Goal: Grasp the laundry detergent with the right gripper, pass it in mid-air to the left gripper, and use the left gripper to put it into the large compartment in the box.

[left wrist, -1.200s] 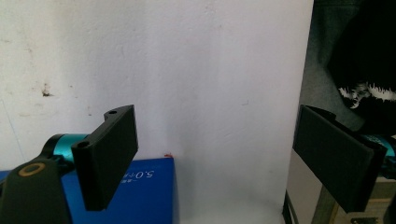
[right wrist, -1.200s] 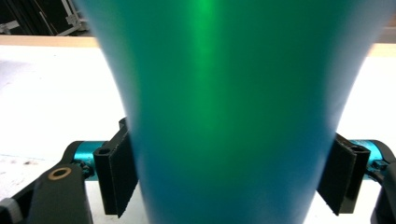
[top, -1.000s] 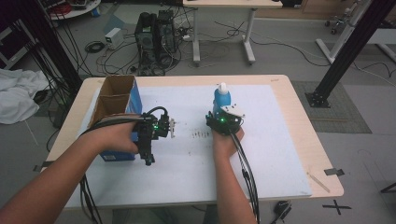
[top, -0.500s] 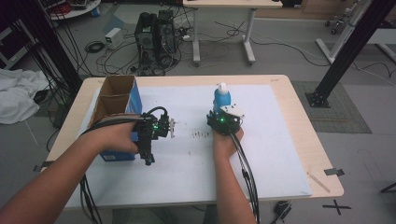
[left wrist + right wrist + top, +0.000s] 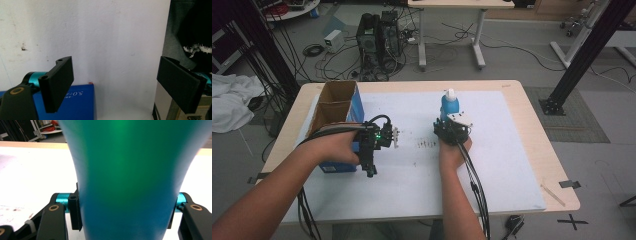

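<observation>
A blue bottle [image 5: 449, 103] with a white cap stands upright on the white mat. My right gripper [image 5: 448, 116] reaches it from the near side. Its jaws have just been closing, and the black pads [image 5: 74, 213] now press on both flanks of the bottle [image 5: 125, 182]. My left gripper [image 5: 370, 169] hovers at the near right corner of an open-topped cardboard box with blue sides [image 5: 333, 106]. It is open [image 5: 116, 72] with only the mat between its jaws, and the blue box face [image 5: 77, 105] lies just below it.
The white mat [image 5: 512, 150] covers most of the wooden table [image 5: 539, 135]. Small dark marks [image 5: 426, 145] dot the mat between the hands. Cables trail from both grippers off the near edge. Beyond the table stand a computer tower and another desk.
</observation>
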Tool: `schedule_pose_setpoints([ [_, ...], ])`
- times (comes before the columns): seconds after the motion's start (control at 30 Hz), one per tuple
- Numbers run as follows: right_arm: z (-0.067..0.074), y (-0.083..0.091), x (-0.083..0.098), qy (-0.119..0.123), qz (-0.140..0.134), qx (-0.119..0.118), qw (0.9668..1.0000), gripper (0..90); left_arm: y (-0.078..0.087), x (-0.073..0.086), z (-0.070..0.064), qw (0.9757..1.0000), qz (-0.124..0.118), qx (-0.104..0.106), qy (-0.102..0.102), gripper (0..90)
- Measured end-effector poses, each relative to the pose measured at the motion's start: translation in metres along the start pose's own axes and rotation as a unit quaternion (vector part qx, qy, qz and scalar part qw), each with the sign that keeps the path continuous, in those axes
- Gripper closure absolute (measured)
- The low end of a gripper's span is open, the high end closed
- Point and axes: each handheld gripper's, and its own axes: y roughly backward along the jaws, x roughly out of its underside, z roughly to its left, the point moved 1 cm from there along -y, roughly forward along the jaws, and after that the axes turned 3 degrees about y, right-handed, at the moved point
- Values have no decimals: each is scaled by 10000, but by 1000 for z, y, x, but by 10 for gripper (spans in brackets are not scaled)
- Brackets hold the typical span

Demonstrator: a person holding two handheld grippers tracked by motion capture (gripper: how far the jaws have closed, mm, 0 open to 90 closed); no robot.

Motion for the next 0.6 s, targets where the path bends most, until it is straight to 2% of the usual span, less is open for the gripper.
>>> schedule_pose_setpoints([
  [0.1,0,1,-1,-35,-27,5,10000,384,0,0,0,10000,3,-1,-5,140],
  [0.13,0,1,-1,-18,-37,9,10000,394,-1,1,-1,9999,13,73,77,140],
  [0.17,0,1,-1,-13,-47,40,10000,399,0,0,1,10000,23,24,-19,140],
  [0.27,1,1,-1,-18,-17,47,10000,406,-1,0,1,10000,27,-12,-2,139],
  [0.3,0,1,0,60,-39,66,10000,410,-1,0,1,10000,39,-18,-11,140],
  [0.33,1,1,-1,15,-63,74,10000,416,-1,0,1,10000,50,-26,-12,140],
  [0.4,2,2,-1,88,-69,114,9999,430,-2,0,2,10000,25,-18,-19,139],
  [0.43,1,2,-1,112,-80,73,9999,440,-2,0,1,10000,19,20,36,140],
  [0.6,1,3,-1,122,-52,51,9999,448,-1,-1,1,10000,18,7,-19,140],
])
